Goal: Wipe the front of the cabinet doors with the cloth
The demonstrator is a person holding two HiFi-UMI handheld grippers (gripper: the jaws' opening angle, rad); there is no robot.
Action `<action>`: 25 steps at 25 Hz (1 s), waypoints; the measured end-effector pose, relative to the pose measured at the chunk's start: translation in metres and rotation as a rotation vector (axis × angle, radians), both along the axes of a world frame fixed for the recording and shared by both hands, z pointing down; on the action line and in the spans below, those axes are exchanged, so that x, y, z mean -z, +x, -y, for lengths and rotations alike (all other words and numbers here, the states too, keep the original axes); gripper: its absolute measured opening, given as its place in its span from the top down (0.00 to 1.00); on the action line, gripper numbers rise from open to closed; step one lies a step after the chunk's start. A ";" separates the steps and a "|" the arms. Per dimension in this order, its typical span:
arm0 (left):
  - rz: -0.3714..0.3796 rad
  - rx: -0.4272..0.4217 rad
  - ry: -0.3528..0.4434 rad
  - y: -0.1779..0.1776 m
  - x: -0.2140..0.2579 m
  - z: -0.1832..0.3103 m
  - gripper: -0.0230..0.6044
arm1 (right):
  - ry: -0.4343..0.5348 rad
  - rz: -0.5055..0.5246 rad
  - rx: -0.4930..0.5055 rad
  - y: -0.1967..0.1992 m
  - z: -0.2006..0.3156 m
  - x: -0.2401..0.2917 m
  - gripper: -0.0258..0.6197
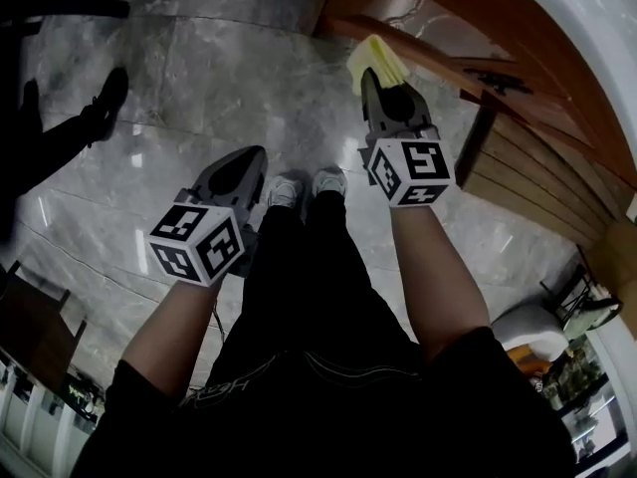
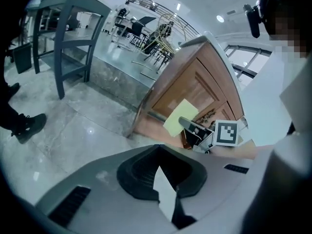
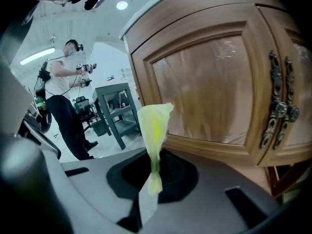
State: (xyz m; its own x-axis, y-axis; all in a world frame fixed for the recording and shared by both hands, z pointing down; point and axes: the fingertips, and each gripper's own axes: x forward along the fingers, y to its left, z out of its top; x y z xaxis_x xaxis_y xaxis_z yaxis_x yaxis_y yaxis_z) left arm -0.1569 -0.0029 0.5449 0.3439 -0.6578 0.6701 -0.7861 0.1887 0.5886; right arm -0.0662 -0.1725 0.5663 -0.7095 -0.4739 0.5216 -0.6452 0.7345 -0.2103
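Right gripper (image 3: 152,182) is clamped on the yellow cloth (image 3: 155,123); the cloth sticks up from between the jaws as a crumpled flap. It is held in front of the left cabinet door (image 3: 209,82), low on its panel; I can't tell whether it touches the wood. Left gripper (image 2: 165,182) has its jaws pressed together with nothing in them, and it sits lower and away from the cabinet, over the floor. The door has a raised frame round a flat, slightly glossy panel, in light brown wood. A pair of ornate metal handles (image 3: 279,108) runs down the seam between the two doors, to the right of the cloth. The cabinet front curves, and a pale top overhangs it. The floor (image 1: 199,68) is polished grey stone tile showing lamp reflections, open to the left of the cabinet. The wearer's shoes (image 1: 299,187) stand near the cabinet base. A grey metal table frame (image 2: 68,38) stands well apart across the floor, with another person (image 3: 63,101) standing near it.
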 end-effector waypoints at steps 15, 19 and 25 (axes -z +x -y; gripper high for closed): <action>-0.018 0.179 -0.042 -0.047 -0.012 -0.041 0.95 | 0.093 -0.059 0.122 -0.083 0.025 -0.020 0.90; -0.007 0.212 -0.036 -0.062 -0.008 -0.042 0.95 | 0.103 -0.071 0.109 -0.085 0.030 -0.021 0.90; -0.007 0.212 -0.041 -0.066 -0.010 -0.042 0.95 | 0.113 -0.088 0.058 -0.076 0.037 -0.023 0.90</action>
State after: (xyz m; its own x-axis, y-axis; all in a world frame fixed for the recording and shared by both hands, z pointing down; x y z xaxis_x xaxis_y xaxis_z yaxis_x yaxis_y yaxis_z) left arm -0.2227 0.0394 0.5551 0.2054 -0.6883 0.6957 -0.7220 0.3733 0.5825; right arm -0.1424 -0.2095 0.5891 -0.6914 -0.4925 0.5286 -0.6134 0.7868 -0.0693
